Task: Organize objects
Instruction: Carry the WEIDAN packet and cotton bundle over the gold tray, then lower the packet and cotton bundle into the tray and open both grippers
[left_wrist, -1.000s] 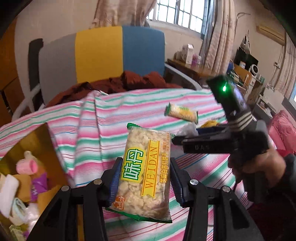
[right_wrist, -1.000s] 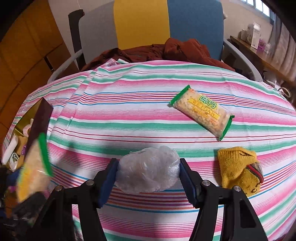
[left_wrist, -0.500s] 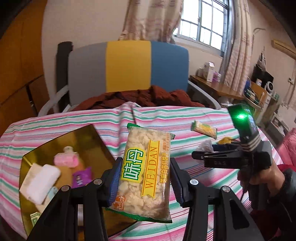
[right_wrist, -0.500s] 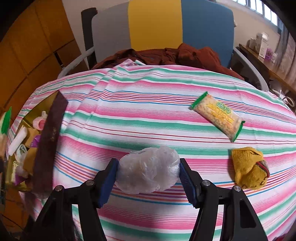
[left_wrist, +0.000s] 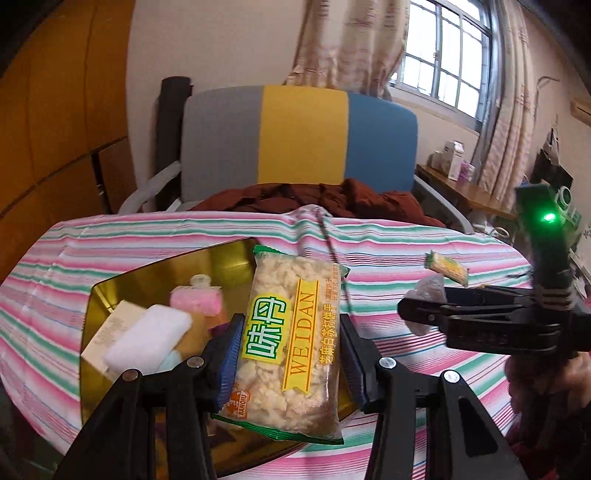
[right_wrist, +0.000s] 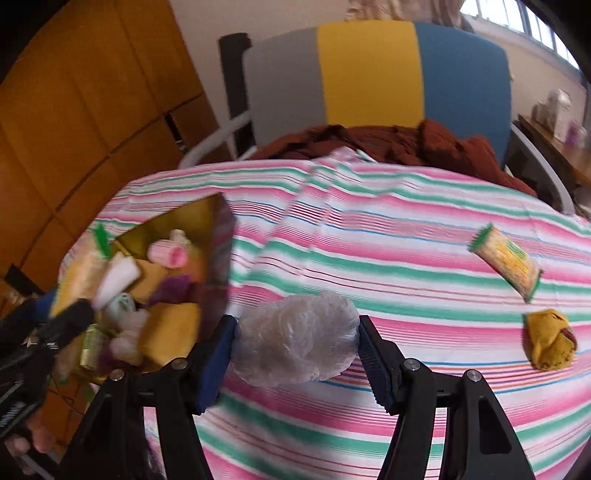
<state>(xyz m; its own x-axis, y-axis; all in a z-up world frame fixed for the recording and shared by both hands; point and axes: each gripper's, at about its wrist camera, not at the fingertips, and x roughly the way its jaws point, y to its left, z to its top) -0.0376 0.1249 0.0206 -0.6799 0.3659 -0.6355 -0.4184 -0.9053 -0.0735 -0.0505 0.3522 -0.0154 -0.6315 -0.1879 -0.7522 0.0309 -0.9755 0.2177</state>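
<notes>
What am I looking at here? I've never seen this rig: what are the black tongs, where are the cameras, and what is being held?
No robot: a person holds a handheld two-finger gripper in each hand, each with a fisheye camera looking along its fingers. One picture is the left gripper's view: it clamps a Weidan snack packet above a gold box of small items. The other is the right gripper's view: it clamps a crumpled clear plastic bag. On the striped tablecloth lie a second snack packet and a yellow sock.
</notes>
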